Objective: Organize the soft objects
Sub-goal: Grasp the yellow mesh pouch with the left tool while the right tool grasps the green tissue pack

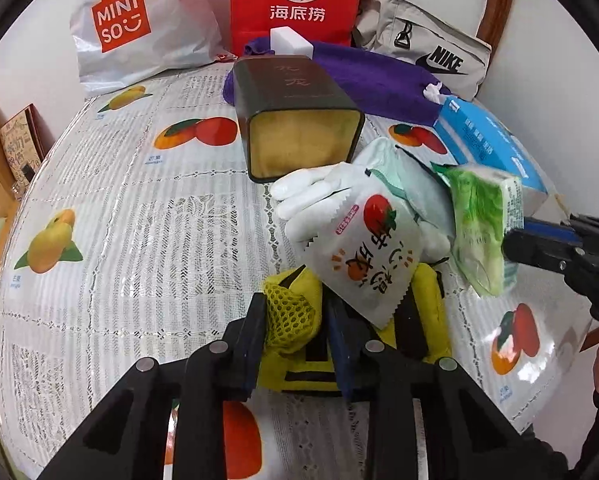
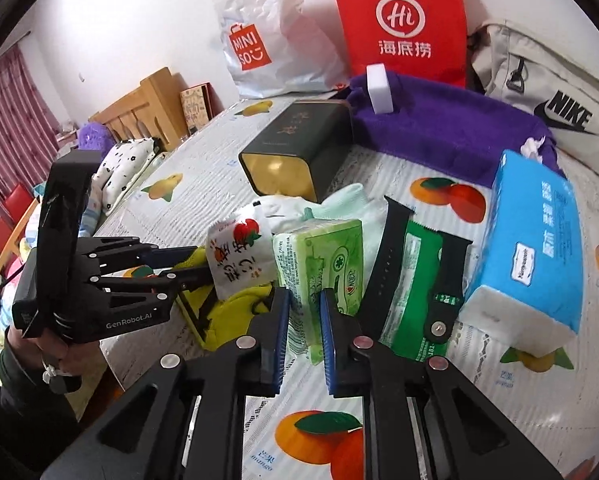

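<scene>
My left gripper [image 1: 295, 312] is shut on a yellow mesh pouch [image 1: 289, 320] with black straps, low in the left wrist view. A white tomato snack packet [image 1: 363, 256] leans on that pouch, and a white glove [image 1: 311, 196] lies behind it. My right gripper [image 2: 305, 296] is shut on a green tissue pack [image 2: 319, 264], its blue pads on both sides of the pack's near end. In the left wrist view the same pack [image 1: 479, 224] hangs tilted from the right gripper [image 1: 511, 240] at the right edge. A pale green cloth [image 1: 399, 176] lies under the pile.
A dark tin [image 1: 295, 112] lies on its side, open end facing me. Behind it are a purple towel [image 1: 379, 76] bearing a white block [image 1: 291, 42], plus shopping bags and a Nike bag [image 1: 439, 52]. A blue tissue box [image 2: 539, 248], a black watch strap [image 2: 391, 256] and a green wrapper [image 2: 415, 288] lie right.
</scene>
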`<action>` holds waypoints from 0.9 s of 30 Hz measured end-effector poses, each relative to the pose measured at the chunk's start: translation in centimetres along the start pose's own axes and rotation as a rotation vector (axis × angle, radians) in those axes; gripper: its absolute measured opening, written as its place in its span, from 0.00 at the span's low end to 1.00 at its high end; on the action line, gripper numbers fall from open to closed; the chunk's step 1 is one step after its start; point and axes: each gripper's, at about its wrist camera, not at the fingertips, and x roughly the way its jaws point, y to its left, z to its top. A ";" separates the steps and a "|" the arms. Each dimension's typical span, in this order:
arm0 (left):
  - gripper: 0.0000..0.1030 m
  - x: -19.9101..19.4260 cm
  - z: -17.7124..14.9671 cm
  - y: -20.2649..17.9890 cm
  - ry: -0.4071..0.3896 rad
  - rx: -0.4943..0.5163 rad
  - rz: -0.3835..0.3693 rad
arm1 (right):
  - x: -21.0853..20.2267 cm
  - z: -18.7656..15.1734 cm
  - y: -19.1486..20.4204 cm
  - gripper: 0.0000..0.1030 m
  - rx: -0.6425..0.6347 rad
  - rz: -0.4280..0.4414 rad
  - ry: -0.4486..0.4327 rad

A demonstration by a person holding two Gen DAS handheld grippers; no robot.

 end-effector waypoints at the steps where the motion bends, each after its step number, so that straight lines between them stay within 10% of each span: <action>1: 0.21 -0.5 0.1 0.0 -0.018 -0.003 0.006 | -0.2 0.0 0.0 0.14 0.000 0.003 -0.001; 7: 0.21 -5.2 1.7 -0.7 -0.176 0.040 0.121 | -3.1 -0.1 -0.2 0.12 0.012 0.006 -0.060; 20: 0.21 -6.7 2.0 -2.6 -0.168 0.048 0.089 | -3.9 -2.2 -2.3 0.09 0.065 -0.017 -0.037; 27: 0.21 -5.4 0.7 -1.6 -0.122 0.013 0.081 | -2.7 -4.4 -0.8 0.68 0.015 0.001 -0.013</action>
